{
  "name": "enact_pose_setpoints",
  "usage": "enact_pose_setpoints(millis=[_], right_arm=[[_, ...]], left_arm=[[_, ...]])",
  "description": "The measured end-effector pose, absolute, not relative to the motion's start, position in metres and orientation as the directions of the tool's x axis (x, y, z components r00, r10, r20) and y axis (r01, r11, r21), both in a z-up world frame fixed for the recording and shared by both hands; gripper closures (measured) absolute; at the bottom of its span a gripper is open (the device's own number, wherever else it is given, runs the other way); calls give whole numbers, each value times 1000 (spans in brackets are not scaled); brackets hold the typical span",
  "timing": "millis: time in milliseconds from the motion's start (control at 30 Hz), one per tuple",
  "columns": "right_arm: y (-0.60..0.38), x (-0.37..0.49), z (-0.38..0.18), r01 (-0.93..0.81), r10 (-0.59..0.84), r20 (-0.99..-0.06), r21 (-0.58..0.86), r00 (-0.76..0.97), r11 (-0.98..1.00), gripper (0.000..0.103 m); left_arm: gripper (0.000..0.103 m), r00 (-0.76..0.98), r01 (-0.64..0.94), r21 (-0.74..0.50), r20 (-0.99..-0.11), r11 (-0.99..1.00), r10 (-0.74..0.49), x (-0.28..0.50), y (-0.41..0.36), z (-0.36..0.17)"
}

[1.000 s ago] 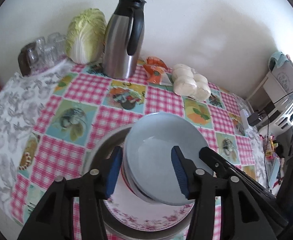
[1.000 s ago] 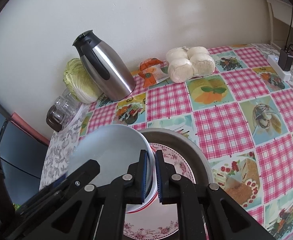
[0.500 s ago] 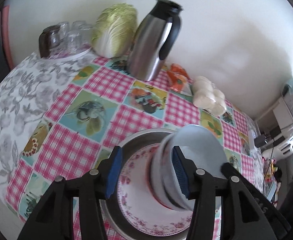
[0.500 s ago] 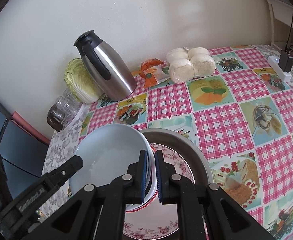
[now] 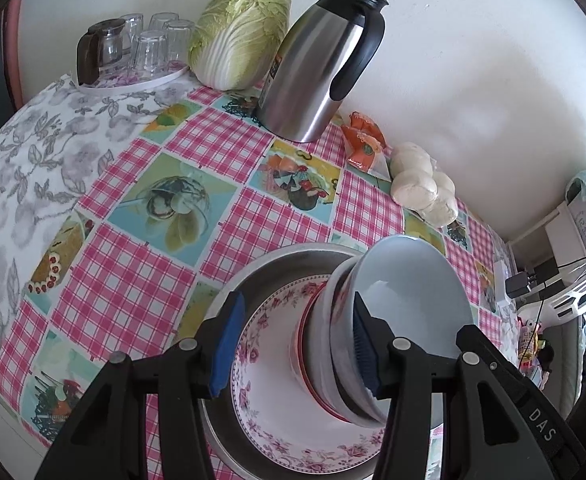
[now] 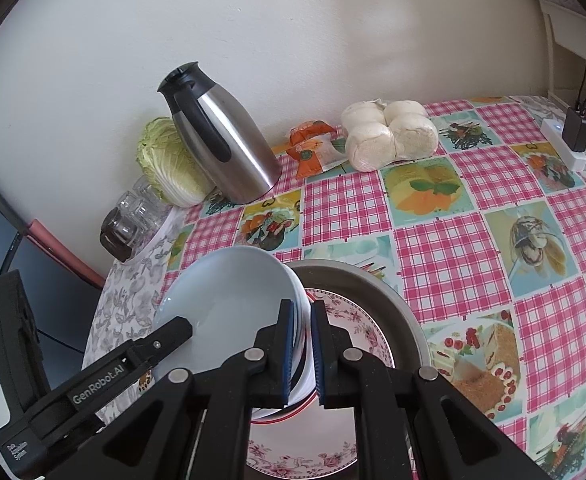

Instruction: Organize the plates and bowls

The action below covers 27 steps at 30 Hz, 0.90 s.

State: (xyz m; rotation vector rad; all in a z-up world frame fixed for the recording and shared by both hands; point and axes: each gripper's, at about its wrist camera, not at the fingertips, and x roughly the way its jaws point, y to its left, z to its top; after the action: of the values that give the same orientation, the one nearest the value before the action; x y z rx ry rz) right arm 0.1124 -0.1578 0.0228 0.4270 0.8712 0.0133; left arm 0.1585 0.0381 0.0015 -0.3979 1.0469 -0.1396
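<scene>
A tilted stack of nested bowls, pale blue glazed bowl point(image 6: 229, 300) uppermost, leans on one floral-rimmed white plate point(image 5: 277, 412) inside one round metal basin point(image 6: 393, 304). The right gripper point(image 6: 301, 350) pinches the stack's rim; the left gripper point(image 5: 293, 348) stands spread beside it. Behind: one steel thermos jug point(image 5: 317, 68), one napa cabbage point(image 5: 241, 36), several upturned glasses point(image 5: 149, 46).

Left wrist view: close above, facing wall. Right wrist view: likewise, from the opposite side. Shared: pale blue bowl point(image 5: 409, 292) point(image 6: 229, 292), steel thermos jug point(image 5: 317, 68) point(image 6: 225, 148).
</scene>
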Motion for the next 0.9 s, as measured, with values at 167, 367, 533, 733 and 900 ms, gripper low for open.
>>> enact_pose_setpoints(millis=[167,367,533,733,900], right_arm=[[-157,111,26,145,183,-733,361,655,921,92],[-159,110,28,147,169,-739,342,653,928,81],[-160,106,30,150,141,-743,310,655,939,49],[-163,100,34,148,116,-741,280,662,949,29],[-168,94,31,139,101,-746,253,658,957,18]], left_arm=[[50,500,-63,-372,-815,926,-294,156,38,6],[34,520,-58,-364,-806,930,-283,152,40,15],[22,542,-59,-346,-799,937,-261,148,41,23],[16,556,-67,-296,-804,953,-211,139,42,25],[11,577,-75,-254,-800,964,-165,132,45,26]])
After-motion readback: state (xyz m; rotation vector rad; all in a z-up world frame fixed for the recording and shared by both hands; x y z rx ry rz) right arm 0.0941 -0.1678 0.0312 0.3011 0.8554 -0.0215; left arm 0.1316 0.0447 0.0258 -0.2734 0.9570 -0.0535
